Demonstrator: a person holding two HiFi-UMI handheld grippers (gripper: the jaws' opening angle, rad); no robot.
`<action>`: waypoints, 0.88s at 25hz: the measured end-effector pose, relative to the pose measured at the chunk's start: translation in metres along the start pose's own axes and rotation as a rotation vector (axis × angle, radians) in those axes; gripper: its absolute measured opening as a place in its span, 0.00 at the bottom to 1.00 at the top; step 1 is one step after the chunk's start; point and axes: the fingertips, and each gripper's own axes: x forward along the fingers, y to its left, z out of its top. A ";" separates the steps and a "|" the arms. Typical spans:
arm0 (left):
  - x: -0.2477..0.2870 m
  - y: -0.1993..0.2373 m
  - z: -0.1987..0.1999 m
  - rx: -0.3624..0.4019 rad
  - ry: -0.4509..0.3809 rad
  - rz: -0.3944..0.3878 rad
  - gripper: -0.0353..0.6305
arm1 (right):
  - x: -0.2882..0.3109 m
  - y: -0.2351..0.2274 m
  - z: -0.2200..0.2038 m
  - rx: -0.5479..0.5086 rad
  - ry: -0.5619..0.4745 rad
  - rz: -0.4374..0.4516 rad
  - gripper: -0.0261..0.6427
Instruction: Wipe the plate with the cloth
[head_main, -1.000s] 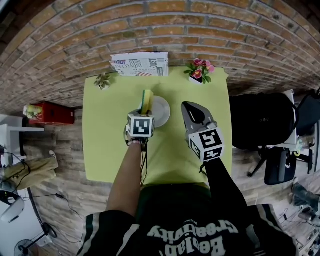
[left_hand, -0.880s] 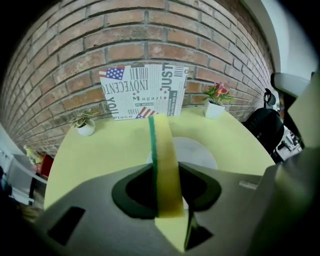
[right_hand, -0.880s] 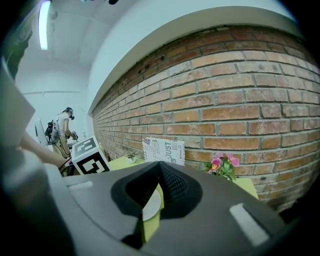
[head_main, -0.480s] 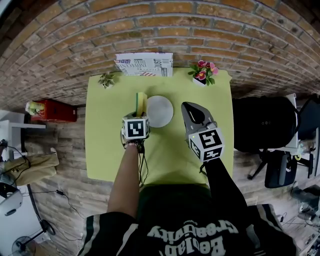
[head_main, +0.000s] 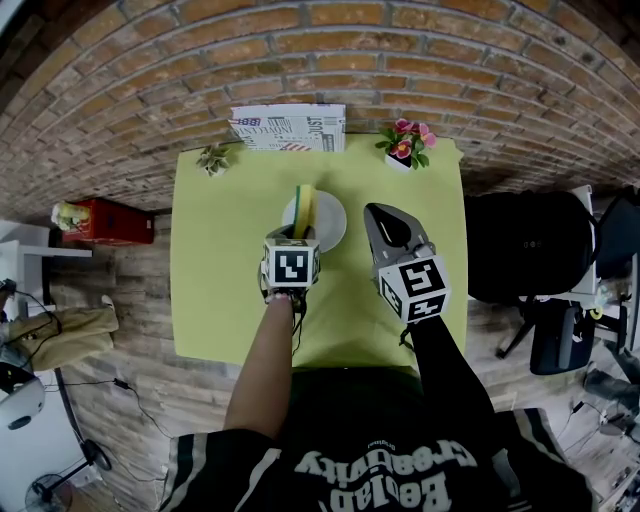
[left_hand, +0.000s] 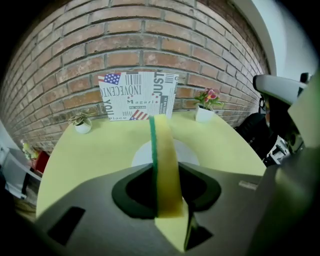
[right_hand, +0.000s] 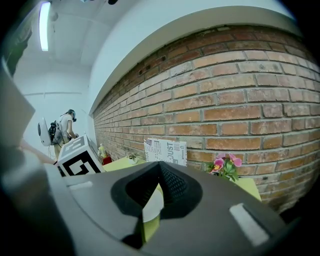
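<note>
The left side and the front strip of the yellow-green counter are bare, and a hand-held gripper could pass there freely. Three obstacles stand along the back edge, in front of the red brick wall:

- a small green plant in a pot near the left corner
- an upright printed magazine board in the middle
- pink flowers in a white pot near the right corner

Short gaps of bare counter lie between them.

The round white plate lies in front of the board. The left hand-held gripper grips a yellow sponge with a green face on edge over the plate's left part. The right hand-held gripper, jaws together, is just beside the plate's right rim, so only a narrow lane stays open between the two grippers.
</note>
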 end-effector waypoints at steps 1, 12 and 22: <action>0.001 -0.008 -0.002 -0.006 -0.004 -0.019 0.25 | 0.000 0.000 0.000 0.000 -0.001 0.000 0.06; 0.012 -0.072 -0.030 0.052 0.064 -0.148 0.25 | -0.006 0.003 -0.002 0.000 -0.001 -0.008 0.06; 0.009 -0.052 -0.032 0.023 0.075 -0.129 0.25 | -0.006 0.009 0.001 -0.011 -0.002 -0.005 0.06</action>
